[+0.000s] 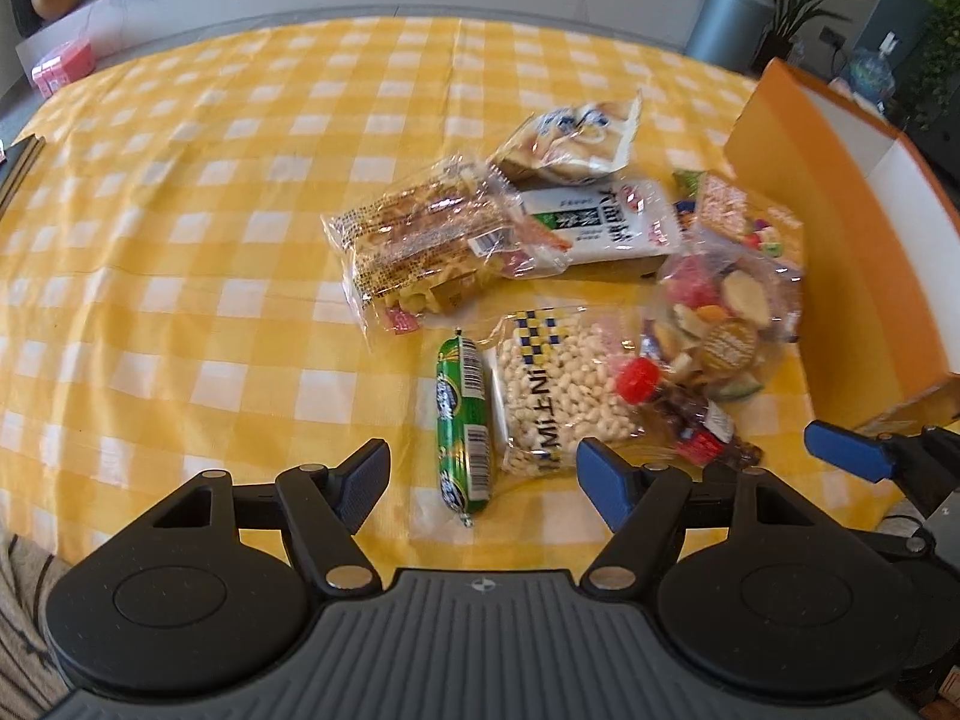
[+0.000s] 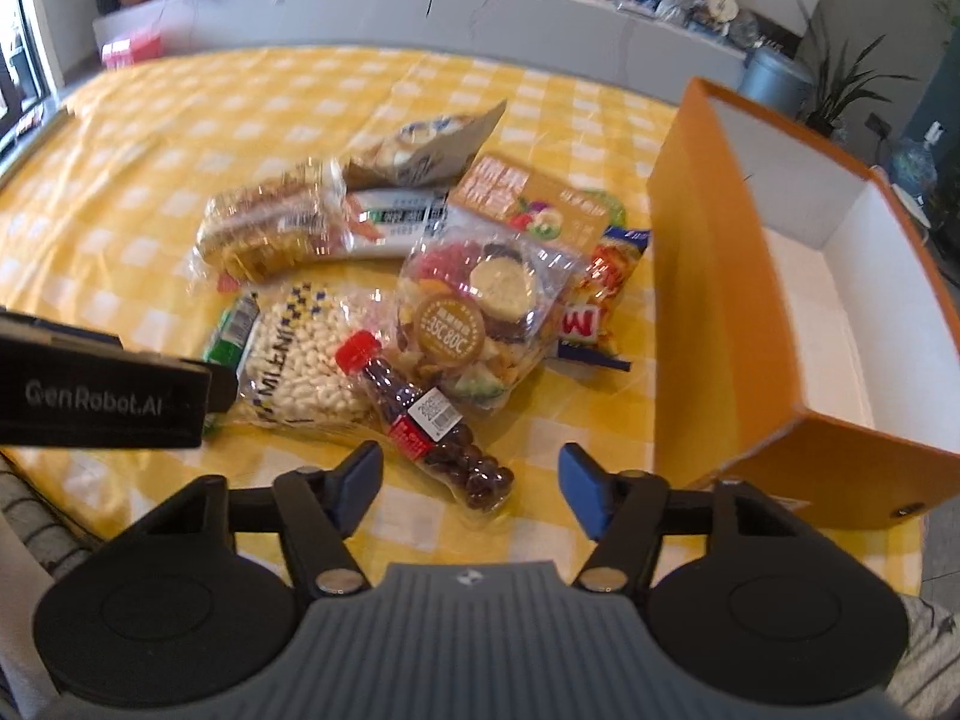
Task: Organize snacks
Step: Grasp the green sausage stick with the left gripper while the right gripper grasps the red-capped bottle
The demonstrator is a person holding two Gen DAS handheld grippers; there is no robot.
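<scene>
Blue-padded left gripper (image 1: 480, 474) fingers apart and empty above a green sausage (image 1: 462, 420), right gripper (image 2: 471, 483) fingers apart around a small bottle (image 2: 432, 420) without touching it, snack packets (image 2: 480, 300) heaped on the yellow-checked bench (image 2: 180, 120), orange box (image 2: 720, 312) just beside them.

Box (image 1: 840, 228): right side cut off by frame edge | sausage (image 2: 231, 324): mostly hidden behind nut bag (image 2: 300, 360) and left gripper (image 2: 102, 384), mid-left | red packet (image 2: 606, 294): partly under fruit bag (image 2: 480, 312) | far labels blurred
</scene>
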